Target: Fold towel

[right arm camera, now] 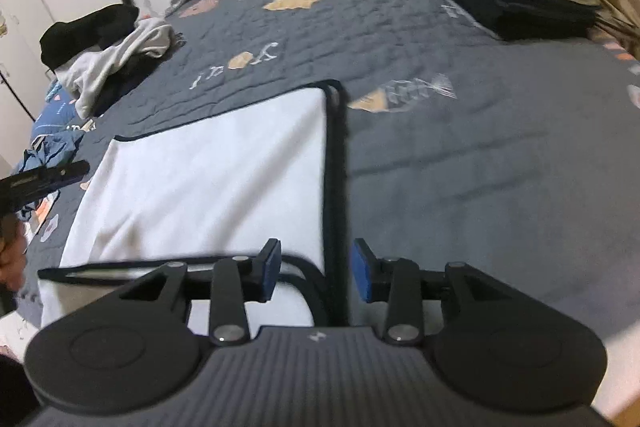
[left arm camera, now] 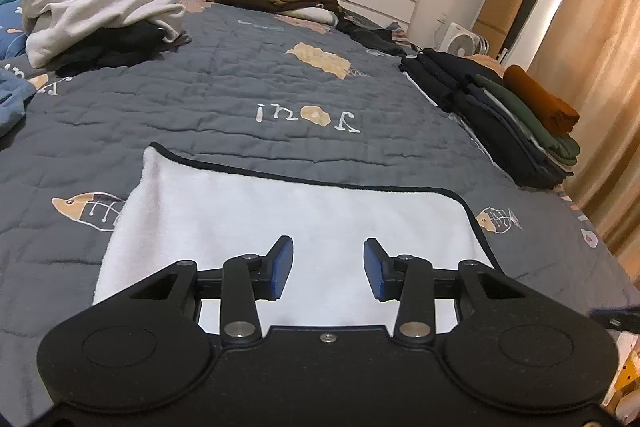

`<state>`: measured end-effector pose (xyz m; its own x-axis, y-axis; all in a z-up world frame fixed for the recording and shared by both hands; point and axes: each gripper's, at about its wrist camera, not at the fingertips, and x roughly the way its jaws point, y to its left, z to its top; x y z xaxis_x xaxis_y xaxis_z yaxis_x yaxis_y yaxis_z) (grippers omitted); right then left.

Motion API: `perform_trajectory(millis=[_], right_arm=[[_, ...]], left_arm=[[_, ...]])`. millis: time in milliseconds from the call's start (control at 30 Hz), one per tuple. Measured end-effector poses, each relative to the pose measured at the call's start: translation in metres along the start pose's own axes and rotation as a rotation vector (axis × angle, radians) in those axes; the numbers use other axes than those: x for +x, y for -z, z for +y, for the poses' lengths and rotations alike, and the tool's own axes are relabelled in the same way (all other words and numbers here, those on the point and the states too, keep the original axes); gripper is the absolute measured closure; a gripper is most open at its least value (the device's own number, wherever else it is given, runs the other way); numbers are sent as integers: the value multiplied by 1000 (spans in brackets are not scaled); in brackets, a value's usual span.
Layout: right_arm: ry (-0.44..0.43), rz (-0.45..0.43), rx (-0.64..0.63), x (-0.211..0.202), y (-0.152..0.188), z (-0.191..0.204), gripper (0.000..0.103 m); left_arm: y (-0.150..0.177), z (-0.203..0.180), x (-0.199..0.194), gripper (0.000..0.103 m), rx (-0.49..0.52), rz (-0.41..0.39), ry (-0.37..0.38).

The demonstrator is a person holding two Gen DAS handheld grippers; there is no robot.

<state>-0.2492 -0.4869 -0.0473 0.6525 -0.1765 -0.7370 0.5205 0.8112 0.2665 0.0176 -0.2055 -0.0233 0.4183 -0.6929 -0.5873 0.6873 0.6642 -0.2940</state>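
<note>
Two grippers hover over a white plush towel with thin black piping [left arm camera: 256, 223], which lies flat on the grey quilted bedspread with fish prints [left arm camera: 224, 83] at the near edge of the bed. The left gripper [left arm camera: 328, 269] sits above the towel's middle, its blue-padded fingers [left arm camera: 283, 267] moderately apart with nothing between them. The right gripper [right arm camera: 314, 275] is over the towel's right border, fingers likewise apart and empty; a doubled run of black piping [right arm camera: 335, 187] lies below it, so one fold seems made already. Judging by its nap and drape, the towel is light, soft and limp, likely to sag and crease when lifted. Its piped corners look the firmest places to pinch. Beyond the towel's far right corner stands a stack of dark folded clothes [left arm camera: 500, 115].
</note>
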Motion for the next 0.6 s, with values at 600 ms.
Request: perform_trajectory(millis=[600], right_arm=[[67,37,-62,69,6,13,66]], left_arm=[[11,-20,6,59,85,28,21]])
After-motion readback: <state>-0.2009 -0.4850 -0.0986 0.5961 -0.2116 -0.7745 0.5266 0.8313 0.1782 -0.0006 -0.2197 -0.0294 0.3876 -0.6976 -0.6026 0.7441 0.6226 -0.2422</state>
